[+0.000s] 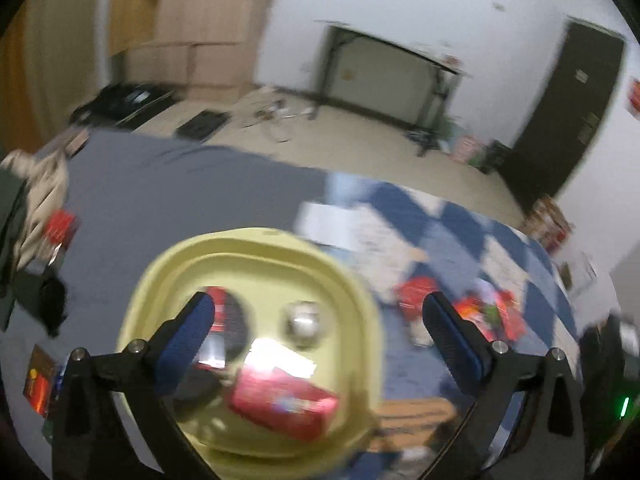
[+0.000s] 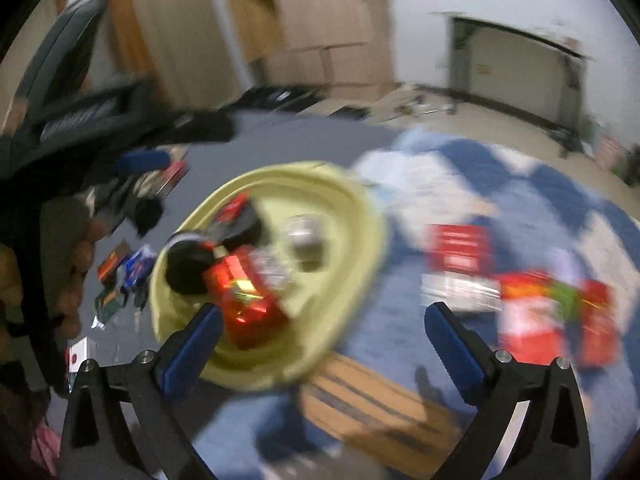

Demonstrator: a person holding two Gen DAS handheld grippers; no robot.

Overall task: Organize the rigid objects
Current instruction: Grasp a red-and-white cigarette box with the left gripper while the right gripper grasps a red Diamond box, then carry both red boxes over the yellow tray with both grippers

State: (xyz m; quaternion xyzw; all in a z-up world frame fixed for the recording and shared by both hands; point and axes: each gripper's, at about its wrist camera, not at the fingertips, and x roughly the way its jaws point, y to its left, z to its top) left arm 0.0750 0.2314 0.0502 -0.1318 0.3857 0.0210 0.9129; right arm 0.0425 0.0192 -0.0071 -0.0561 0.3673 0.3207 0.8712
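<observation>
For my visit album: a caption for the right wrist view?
Open right gripper above a yellow basin holding a red packet.

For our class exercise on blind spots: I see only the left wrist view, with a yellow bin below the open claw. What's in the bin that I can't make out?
Observer: A shiny red packet lies at the near side of the yellow bin.
Operator: Anything beside it?
Observer: A black round object touches the packet's left.
Operator: And where's the other claw?
Observer: The right claw hangs open over the bin's near rim, holding nothing.
</observation>
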